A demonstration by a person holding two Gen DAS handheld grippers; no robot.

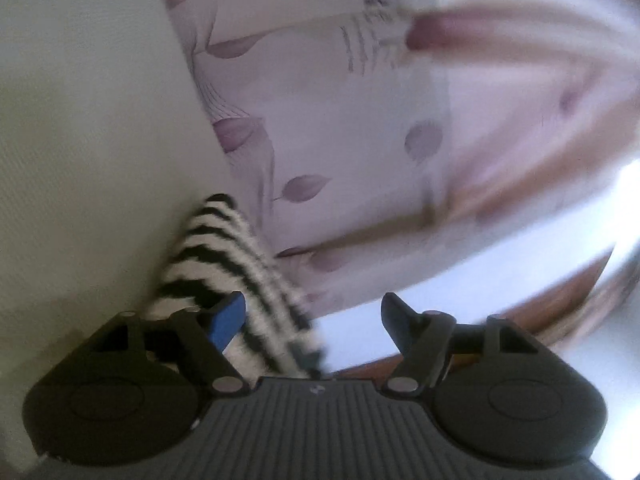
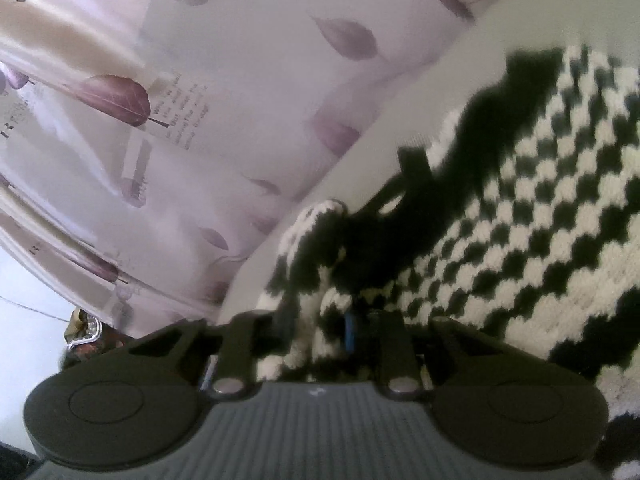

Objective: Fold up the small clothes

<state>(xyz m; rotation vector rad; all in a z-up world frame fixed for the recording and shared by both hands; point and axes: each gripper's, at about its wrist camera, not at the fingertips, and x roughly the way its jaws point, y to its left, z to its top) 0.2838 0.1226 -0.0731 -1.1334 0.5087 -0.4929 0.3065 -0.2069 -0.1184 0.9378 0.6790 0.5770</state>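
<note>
A fuzzy black-and-white checkered garment (image 2: 520, 216) lies on a pale surface (image 2: 360, 168), filling the right half of the right wrist view. My right gripper (image 2: 324, 320) is shut on a fold of its edge, the fingers buried in the fabric. In the left wrist view a strip of the same garment (image 1: 232, 264) runs between and past the fingers. My left gripper (image 1: 316, 316) is open, with its blue-padded left finger (image 1: 228, 320) lying against the garment and the right finger apart from it.
A white curtain with purple leaf print (image 1: 340, 120) hangs close behind, and also shows in the right wrist view (image 2: 180, 120). The pale surface (image 1: 80, 160) extends left. A brown wooden edge (image 1: 560, 300) shows at right. Small clutter (image 2: 84, 330) sits low left.
</note>
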